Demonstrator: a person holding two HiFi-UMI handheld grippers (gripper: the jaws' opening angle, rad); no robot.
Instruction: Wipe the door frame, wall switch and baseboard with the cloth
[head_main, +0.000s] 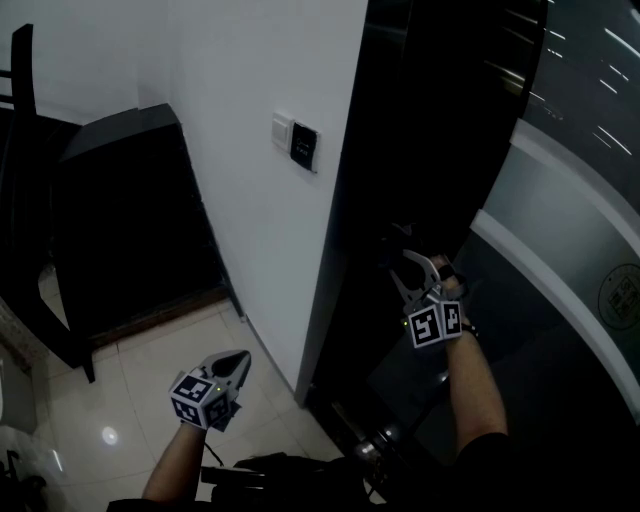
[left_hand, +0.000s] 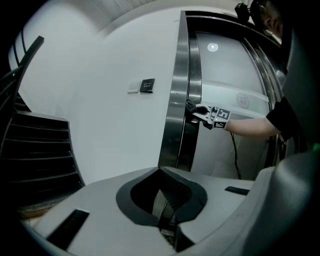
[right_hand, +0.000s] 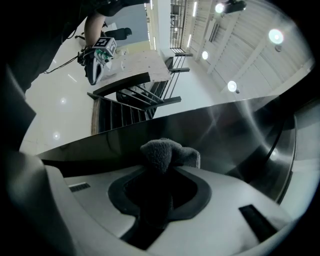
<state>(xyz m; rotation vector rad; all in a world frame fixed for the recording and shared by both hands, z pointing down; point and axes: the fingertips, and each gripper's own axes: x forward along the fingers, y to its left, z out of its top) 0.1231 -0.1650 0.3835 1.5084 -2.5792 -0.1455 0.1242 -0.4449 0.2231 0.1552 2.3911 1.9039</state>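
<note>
In the right gripper view my right gripper (right_hand: 169, 159) is shut on a grey fluffy cloth (right_hand: 165, 150), which is pressed against the brushed-metal door frame (right_hand: 210, 125). From the head view that gripper (head_main: 403, 268) sits at mid height on the dark door frame (head_main: 345, 220). The wall switch (head_main: 296, 141) is on the white wall, up and to the left of it. My left gripper (head_main: 238, 362) hangs low over the tiled floor near the foot of the wall, shut and empty. The left gripper view shows its jaws (left_hand: 167, 202) together, with the switch (left_hand: 142, 86) and the right gripper (left_hand: 199, 112) beyond.
A dark slatted cabinet (head_main: 125, 220) stands against the wall on the left, with a brown baseboard strip (head_main: 165, 313) under it. Glossy floor tiles (head_main: 140, 375) lie below. A curved glass door (head_main: 570, 270) fills the right side. A cable trails from my right arm.
</note>
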